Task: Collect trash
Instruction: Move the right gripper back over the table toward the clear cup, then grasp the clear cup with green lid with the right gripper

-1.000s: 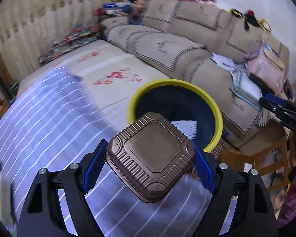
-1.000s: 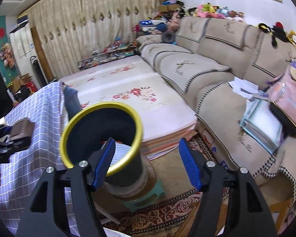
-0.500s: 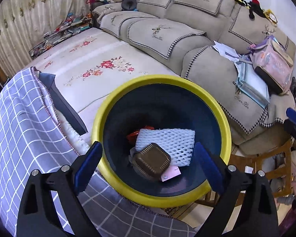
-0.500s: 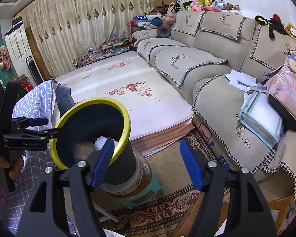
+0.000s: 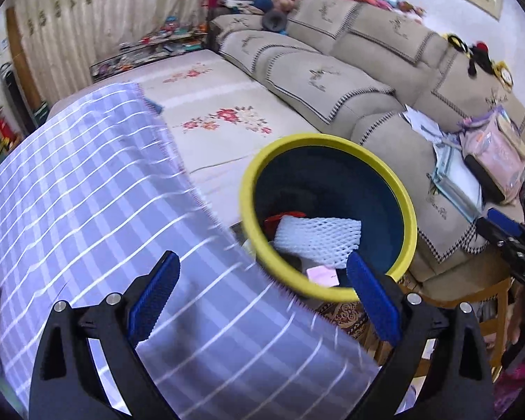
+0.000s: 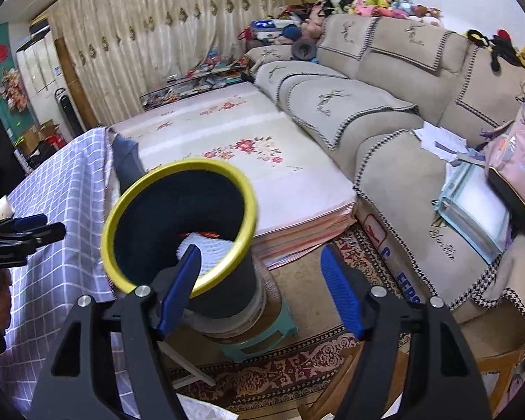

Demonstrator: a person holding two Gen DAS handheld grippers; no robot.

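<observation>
A dark bin with a yellow rim [image 5: 327,140] stands beside the purple checked tablecloth [image 5: 87,192]. Inside lie a white foam net [image 5: 318,234], a pink slip [image 5: 322,274] and a red wrapper [image 5: 283,214]. My left gripper [image 5: 262,294] hovers over the cloth's edge just short of the bin, wide open and empty. The right gripper [image 6: 260,290] is open too, with nothing between its pads. Its left finger [image 6: 180,287] overlaps the bin's [image 6: 178,224] near rim in the right wrist view. The left gripper [image 6: 17,231] shows there at the left, over the cloth.
The bin rests on a teal stool [image 6: 259,339] on a patterned rug [image 6: 290,367]. Behind lie a floral mat [image 6: 245,147] and a beige sofa [image 6: 385,105] with papers and a pink backpack [image 6: 521,168]. A wooden stool [image 5: 472,301] stands at the right.
The left gripper opened and let go of a brown square tray, which fell into the bin. It then drew back over the tablecloth. The right gripper stayed nearly still.
</observation>
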